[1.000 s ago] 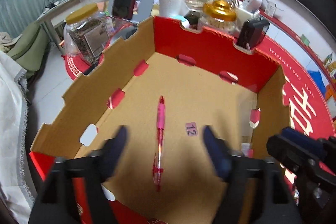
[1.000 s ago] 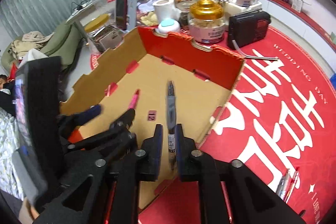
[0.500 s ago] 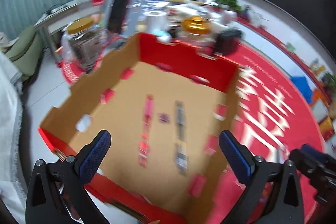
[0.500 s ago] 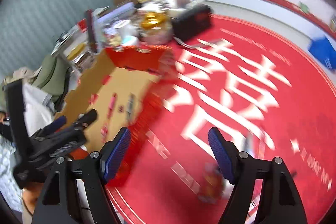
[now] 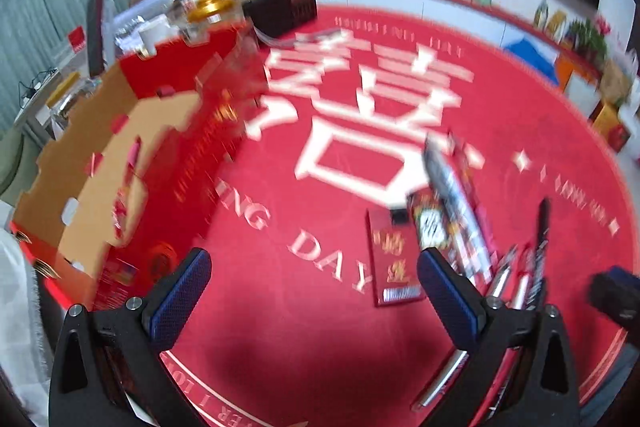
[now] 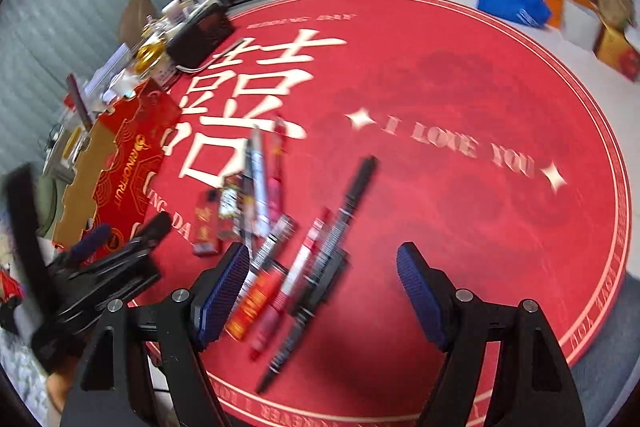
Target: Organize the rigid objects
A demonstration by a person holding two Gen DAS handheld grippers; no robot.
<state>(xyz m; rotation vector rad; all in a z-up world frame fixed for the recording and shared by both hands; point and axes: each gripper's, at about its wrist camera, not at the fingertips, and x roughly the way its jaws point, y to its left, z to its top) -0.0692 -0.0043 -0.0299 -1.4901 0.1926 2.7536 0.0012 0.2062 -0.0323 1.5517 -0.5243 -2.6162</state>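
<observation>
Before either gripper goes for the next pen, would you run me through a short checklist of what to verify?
1. Right gripper empty, jaws open: ok.
2. Left gripper empty, jaws open: ok.
3. Pens lying loose on the red mat, ahead of the right gripper: ok.
4. A single pen separable from the pile: cannot tell, they overlap and the picture is blurred.
5. Cardboard box has free floor beside the pink pen: ok.
</observation>
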